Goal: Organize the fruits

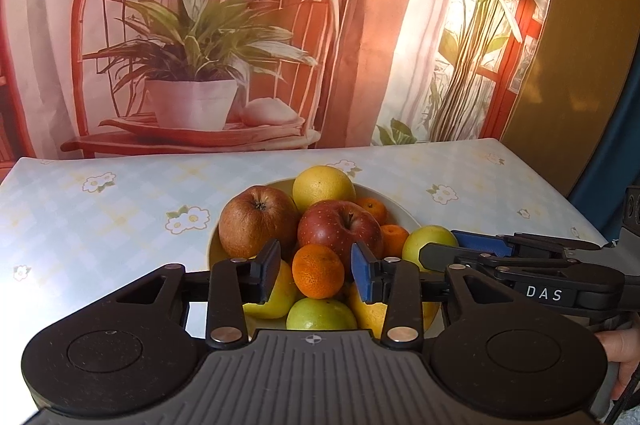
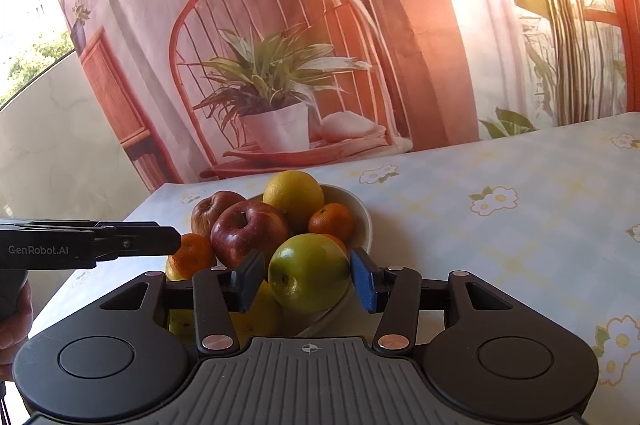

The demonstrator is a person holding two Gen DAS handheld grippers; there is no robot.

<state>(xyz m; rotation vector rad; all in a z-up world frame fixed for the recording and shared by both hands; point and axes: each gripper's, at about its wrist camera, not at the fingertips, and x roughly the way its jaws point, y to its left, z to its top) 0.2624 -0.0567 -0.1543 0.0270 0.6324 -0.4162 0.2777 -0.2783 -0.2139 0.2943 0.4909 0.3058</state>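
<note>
A white bowl [image 1: 394,211] heaped with fruit stands on the table: red apples [image 1: 340,229], a yellow citrus [image 1: 323,185], several mandarins and green apples. My left gripper [image 1: 316,275] is open, its jaws on either side of a mandarin [image 1: 318,271] at the bowl's near side, with gaps showing. My right gripper [image 2: 308,277] is open around a green apple [image 2: 308,271] at the bowl's [image 2: 358,213] right side; the pads are close to the apple, and I cannot tell if they touch it. The right gripper also shows in the left wrist view [image 1: 480,245].
The table carries a pale checked cloth with daisy prints [image 1: 120,209]. A printed backdrop of a chair and potted plant [image 1: 192,65] hangs behind the far edge. Open cloth lies right of the bowl [image 2: 500,225].
</note>
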